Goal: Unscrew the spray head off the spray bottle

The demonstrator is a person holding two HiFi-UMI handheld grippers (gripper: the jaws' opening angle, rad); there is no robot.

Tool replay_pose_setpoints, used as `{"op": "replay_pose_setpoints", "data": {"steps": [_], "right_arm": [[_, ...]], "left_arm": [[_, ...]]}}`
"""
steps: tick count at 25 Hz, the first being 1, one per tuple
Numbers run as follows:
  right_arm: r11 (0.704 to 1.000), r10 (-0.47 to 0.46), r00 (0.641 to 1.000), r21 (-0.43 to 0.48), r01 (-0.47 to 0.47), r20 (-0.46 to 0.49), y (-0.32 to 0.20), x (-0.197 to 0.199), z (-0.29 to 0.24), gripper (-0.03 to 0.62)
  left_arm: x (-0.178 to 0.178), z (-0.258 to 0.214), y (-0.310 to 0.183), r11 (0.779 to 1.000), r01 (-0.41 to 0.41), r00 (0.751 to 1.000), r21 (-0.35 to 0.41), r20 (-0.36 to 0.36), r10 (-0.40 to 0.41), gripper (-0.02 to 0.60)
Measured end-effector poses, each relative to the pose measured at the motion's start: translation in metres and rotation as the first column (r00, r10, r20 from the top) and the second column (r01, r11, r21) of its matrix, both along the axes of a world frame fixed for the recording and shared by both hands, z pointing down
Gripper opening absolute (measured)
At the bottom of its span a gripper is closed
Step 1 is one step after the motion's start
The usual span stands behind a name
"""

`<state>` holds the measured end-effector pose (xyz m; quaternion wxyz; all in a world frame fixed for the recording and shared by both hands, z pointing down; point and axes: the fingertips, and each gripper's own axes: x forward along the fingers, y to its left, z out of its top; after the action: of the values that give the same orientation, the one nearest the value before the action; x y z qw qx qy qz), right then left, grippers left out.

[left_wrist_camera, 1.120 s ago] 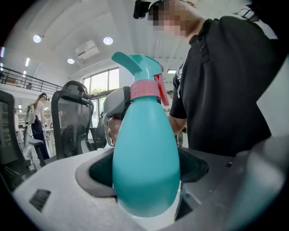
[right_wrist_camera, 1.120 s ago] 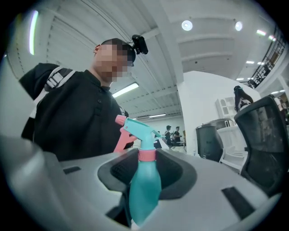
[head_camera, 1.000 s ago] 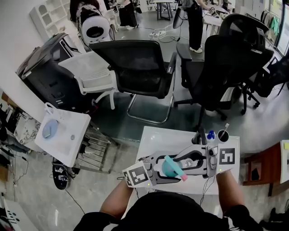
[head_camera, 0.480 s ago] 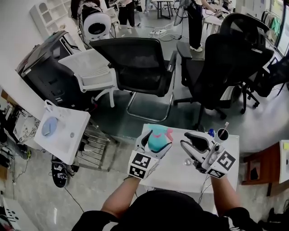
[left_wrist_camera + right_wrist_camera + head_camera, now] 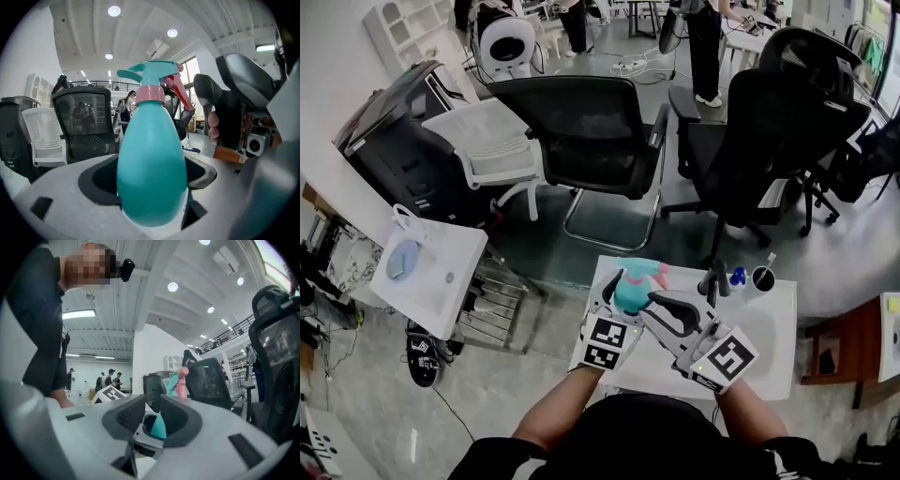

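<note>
Our left gripper (image 5: 152, 187) pinches the bottle (image 5: 151, 154) round its fat teal belly and holds it upright above the left part of the desk (image 5: 759, 323), with the spray head (image 5: 152, 77) on top. Our right gripper (image 5: 151, 416) hangs just right of the bottle. Its jaws have just been closing to a narrow gap with nothing between them, and the bottle shows beyond their tips. We judge the bottle light, hard plastic, smooth and rounded, so it may spin in the left gripper once we twist. The belly may also give a little under a hard squeeze. How full it is we cannot tell. The place to take hold looks like the pink collar (image 5: 150, 93) under the head. It is stiff and round, unlike the thin trigger (image 5: 180, 91), which could flex or snap.
</note>
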<state>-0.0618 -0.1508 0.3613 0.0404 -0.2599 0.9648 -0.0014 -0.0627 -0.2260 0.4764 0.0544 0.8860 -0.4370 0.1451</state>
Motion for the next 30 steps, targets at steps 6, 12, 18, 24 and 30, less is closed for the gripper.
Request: {"op": "replay_pose_setpoints", "data": {"steps": [6,12,18,24,30], "right_arm": [[0.994,0.091,0.996,-0.051,-0.092,-0.020,-0.014,0.006,0.011,0.109],[0.993,0.097,0.995,-0.062,-0.099,-0.034,-0.020,0.004,0.013,0.153],[0.989,0.125,0.991,-0.073,-0.128,-0.044,-0.028,0.007,0.013,0.167],[0.986,0.142,0.988,-0.081,-0.146,-0.052,-0.032,0.007,0.016,0.160],[0.988,0.126,0.991,-0.080,-0.129,-0.048,-0.030,0.006,0.011,0.140]], "left_arm": [[0.003,-0.001,0.004,1.000,-0.015,1.000,0.009,0.002,0.015,0.404],[0.009,0.000,0.010,0.998,-0.050,0.998,0.026,0.032,0.049,0.405],[0.019,0.005,0.015,0.997,-0.067,0.996,0.030,0.061,0.065,0.405],[0.029,0.009,0.021,0.994,-0.097,0.992,0.048,0.091,0.093,0.405],[0.029,0.004,0.023,0.992,-0.115,0.990,0.054,0.084,0.110,0.405]]}}
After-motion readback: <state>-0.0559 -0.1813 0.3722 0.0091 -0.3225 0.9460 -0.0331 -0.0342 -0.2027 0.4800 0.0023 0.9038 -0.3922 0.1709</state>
